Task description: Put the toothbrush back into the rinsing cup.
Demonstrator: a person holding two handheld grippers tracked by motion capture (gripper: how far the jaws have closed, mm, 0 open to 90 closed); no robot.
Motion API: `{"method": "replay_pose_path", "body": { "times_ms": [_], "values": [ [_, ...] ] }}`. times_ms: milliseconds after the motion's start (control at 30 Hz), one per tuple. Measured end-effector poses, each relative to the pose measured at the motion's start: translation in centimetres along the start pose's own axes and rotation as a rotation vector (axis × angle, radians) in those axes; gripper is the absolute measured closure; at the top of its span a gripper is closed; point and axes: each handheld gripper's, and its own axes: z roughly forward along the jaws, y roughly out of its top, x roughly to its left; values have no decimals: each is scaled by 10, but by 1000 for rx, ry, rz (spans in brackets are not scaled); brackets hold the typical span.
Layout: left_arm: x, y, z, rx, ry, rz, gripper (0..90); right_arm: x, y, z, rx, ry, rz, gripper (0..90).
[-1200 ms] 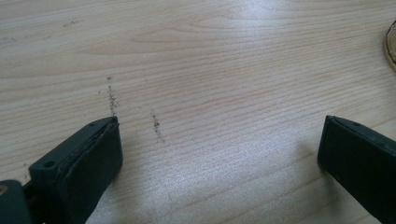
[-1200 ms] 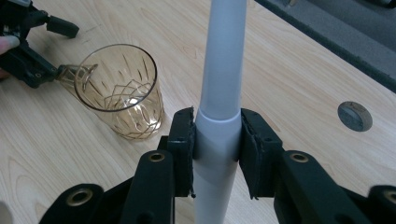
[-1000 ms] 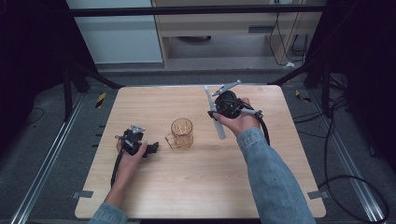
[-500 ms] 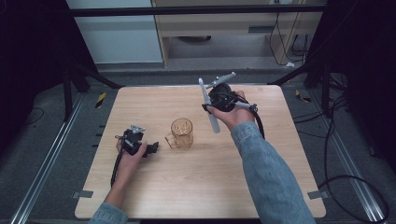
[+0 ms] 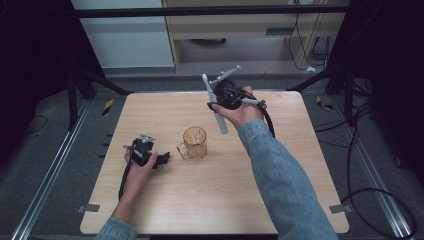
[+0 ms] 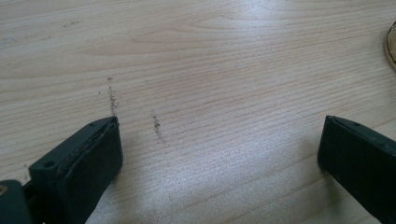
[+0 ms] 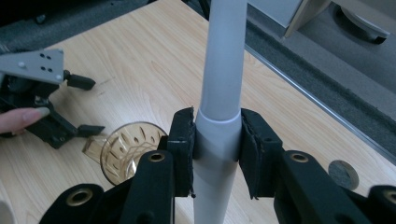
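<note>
A pale grey tube (image 5: 219,116) is held above the table's back middle, with my right gripper (image 5: 218,102) shut on its middle. In the right gripper view the tube (image 7: 223,70) stands between both pads (image 7: 183,140) of my right gripper (image 7: 217,119). An amber glass mug (image 5: 194,142) stands upright at the table's centre, below and in front of the tube; the mug (image 7: 128,150) lies just left of the jaws. My left gripper (image 5: 161,160) rests on the table left of the mug, open. Its jaws stand wide apart over bare wood, left gripper (image 6: 219,135).
The wooden table (image 5: 280,165) has bare room at the front and right. Its metal-edged back rim (image 7: 308,100) borders a grey floor. The mug's rim (image 6: 391,46) shows at the far right of the left gripper view. Cables (image 5: 350,150) lie on the floor to the right.
My right gripper has carried the tube up and a little to the left, towards the mug. The left gripper and the mug have stayed put.
</note>
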Motion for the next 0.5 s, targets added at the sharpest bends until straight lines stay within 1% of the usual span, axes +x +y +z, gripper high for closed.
{"method": "replay_pose_path", "body": {
  "times_ms": [67,167,267,300,500],
  "values": [
    [0,0,0,0,0,0,0,0,2,0,-3,3,2,675],
    [0,0,0,0,0,0,0,2,11,0,-24,9,-6,675],
    [0,0,0,0,0,0,0,3,15,0,-34,15,4,675],
    [0,0,0,-2,0,-2,0,4,19,1,-43,18,-2,675],
    [0,0,0,-2,0,-2,0,9,26,6,-60,22,-2,675]
  ]
}}
